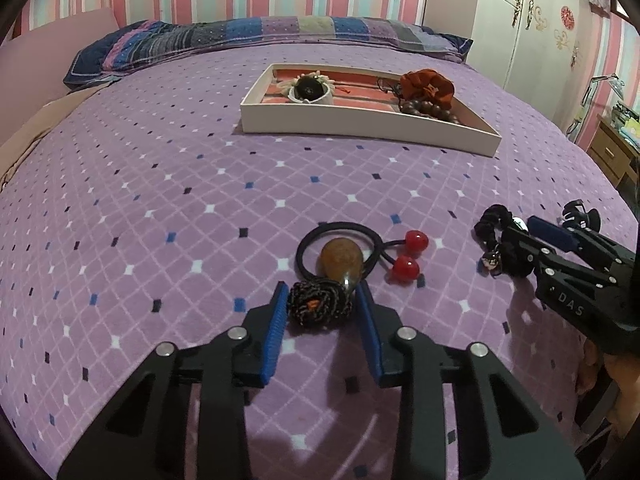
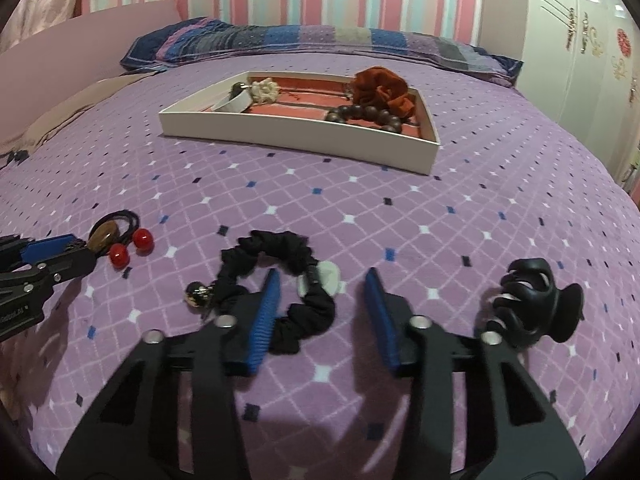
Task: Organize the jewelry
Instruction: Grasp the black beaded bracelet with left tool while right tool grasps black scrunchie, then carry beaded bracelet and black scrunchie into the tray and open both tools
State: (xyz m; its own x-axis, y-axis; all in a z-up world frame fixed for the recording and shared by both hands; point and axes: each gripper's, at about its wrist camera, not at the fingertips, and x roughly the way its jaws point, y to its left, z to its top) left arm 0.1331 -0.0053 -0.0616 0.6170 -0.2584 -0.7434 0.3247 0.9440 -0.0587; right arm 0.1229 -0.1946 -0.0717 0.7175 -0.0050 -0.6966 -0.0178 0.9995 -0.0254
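Between our left gripper jaws, apart, sits the beaded coil of an amber pendant on the bed. Our right gripper jaws, also apart, straddle the black scrunchie. We are mid-pickup; next we close, then carry to the tray.

Soft, even indoor light falls from above, and colours look slightly washed. The bedspread carries dark, blurred shadows beneath each gripper body. Both fisheye views bow straight lines strongly, with black vignetting in the corners. A glossy sheen shows on the wardrobe. The right view's near edge looks softly blurred.
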